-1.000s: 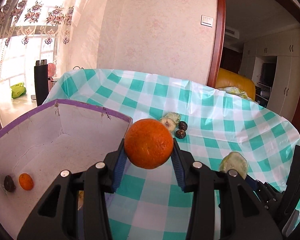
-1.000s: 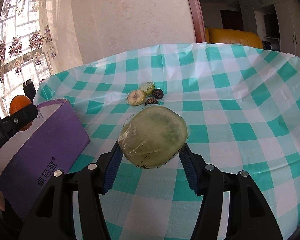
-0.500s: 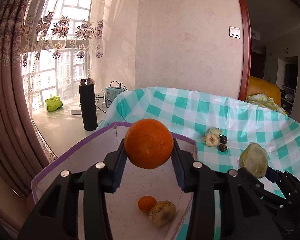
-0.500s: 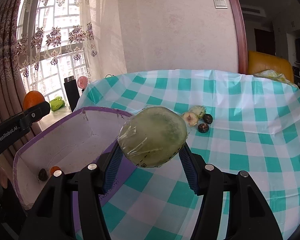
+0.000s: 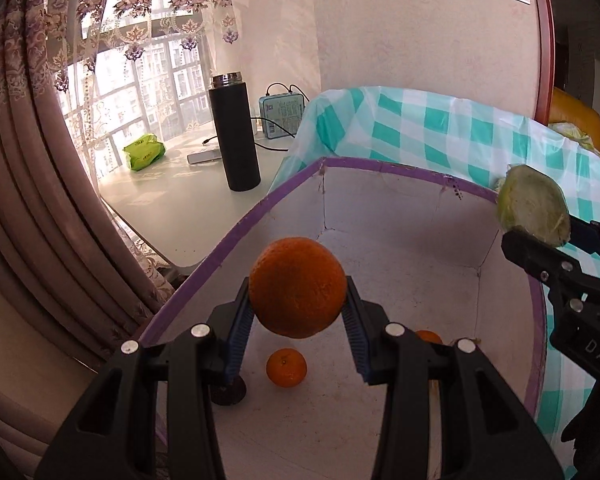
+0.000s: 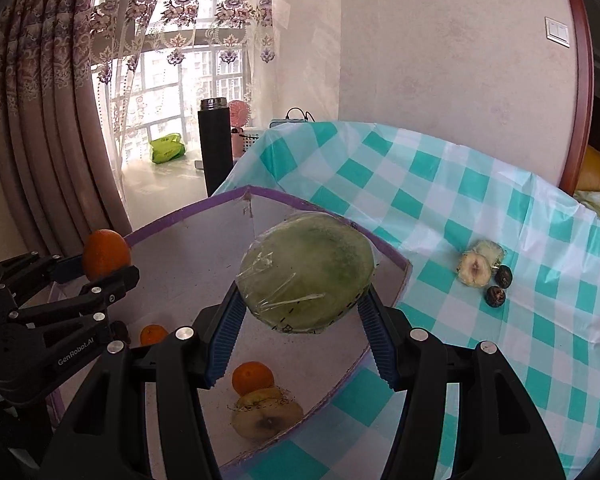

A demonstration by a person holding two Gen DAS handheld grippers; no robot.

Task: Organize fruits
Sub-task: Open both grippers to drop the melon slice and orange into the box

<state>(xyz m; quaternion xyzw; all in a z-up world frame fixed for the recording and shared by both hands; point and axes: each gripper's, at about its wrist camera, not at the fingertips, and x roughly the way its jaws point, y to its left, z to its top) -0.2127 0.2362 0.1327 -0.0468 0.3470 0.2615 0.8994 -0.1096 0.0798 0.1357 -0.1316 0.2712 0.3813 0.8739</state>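
Note:
My left gripper (image 5: pixel 299 308) is shut on a large orange (image 5: pixel 298 287) and holds it above the open white box with a purple rim (image 5: pixel 380 248). My right gripper (image 6: pixel 304 312) is shut on a green melon half wrapped in film (image 6: pixel 306 270), over the box's right side (image 6: pixel 204 248). In the box lie a small orange (image 5: pixel 286 368), another small orange (image 6: pixel 253 378), a cut apple half (image 6: pixel 266 420) and a dark fruit (image 5: pixel 228 394). On the checked cloth (image 6: pixel 440 200) remain a cut pale fruit (image 6: pixel 475 270) and two dark small fruits (image 6: pixel 498 286).
A black flask (image 5: pixel 235 134) and a blue device with cables (image 5: pixel 282 114) stand on the white sill behind the box, beside a green packet (image 5: pixel 144 152). Curtains (image 5: pixel 28 160) hang at the left. The right gripper's body (image 5: pixel 572 292) reaches in at the box's right edge.
Both grippers have swung left from over the checked cloth to above the box, each still carrying its fruit. More of the box's inside now shows.

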